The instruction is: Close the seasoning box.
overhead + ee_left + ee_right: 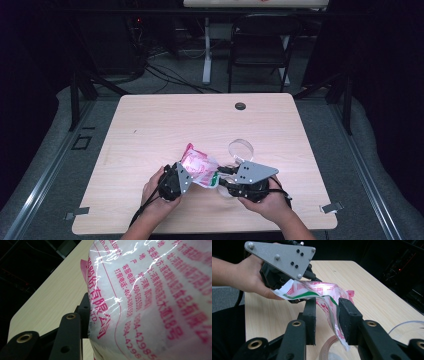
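Note:
A white plastic bag (198,167) with pink print and a green stripe hangs just above the table between both hands. My left gripper (189,175) is shut on its body; the printed film (150,290) bulges against one black finger (84,312) and hides the other. In the right gripper view, the left gripper's grey plate (284,255) sits over the bag (322,290). My right gripper (327,312) stands open, and the bag's loose end droops between its fingers. In the high view, the right gripper (221,179) meets the bag from the right.
A clear round container (241,148) stands on the wooden table (200,120) just beyond the right gripper. A clear rim (329,345) shows below the right gripper's fingers. A dark grommet hole (240,106) sits near the far edge. A black chair (260,45) stands behind the table.

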`<state>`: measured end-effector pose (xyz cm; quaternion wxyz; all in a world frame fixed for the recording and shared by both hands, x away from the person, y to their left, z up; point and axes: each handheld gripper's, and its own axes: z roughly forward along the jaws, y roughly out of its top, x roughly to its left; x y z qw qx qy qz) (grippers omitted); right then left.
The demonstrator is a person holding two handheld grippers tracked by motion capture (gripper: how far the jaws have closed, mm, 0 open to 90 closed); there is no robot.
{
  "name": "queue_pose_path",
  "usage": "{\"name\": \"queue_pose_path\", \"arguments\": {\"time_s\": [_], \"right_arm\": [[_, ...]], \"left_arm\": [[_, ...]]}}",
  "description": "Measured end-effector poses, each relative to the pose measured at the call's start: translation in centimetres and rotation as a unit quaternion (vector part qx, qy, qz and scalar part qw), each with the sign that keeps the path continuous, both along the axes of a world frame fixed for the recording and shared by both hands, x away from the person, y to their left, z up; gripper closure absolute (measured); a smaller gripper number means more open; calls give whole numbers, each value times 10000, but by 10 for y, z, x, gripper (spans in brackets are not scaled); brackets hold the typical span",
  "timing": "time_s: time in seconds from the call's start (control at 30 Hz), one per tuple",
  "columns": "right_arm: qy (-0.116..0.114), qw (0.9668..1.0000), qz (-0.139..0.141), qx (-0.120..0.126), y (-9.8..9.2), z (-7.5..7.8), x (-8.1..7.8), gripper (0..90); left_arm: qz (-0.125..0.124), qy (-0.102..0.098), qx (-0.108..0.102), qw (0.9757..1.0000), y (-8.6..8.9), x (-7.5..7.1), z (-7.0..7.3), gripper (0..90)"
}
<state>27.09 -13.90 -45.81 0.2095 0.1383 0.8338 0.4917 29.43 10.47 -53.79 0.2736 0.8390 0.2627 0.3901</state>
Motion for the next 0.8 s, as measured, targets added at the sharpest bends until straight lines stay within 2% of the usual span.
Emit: {"name": "queue_pose_path", "arguments": {"time_s": [0.2,0.37,0.53,0.8], "right_arm": [[-105,9999,-36,-61,3,-1,0,650],[3,9998,112,-156,5,-2,0,757],[86,9998,31,-174,4,-3,1,888],[142,9998,-46,-127,4,-4,2,900]], "left_arm": [[-11,-29,32,10000,0,-1,1,575],[6,-84,51,10000,-1,-2,1,575],[-4,-108,135,9998,-1,-2,1,575],[22,-128,140,9998,-1,-2,1,575]]}}
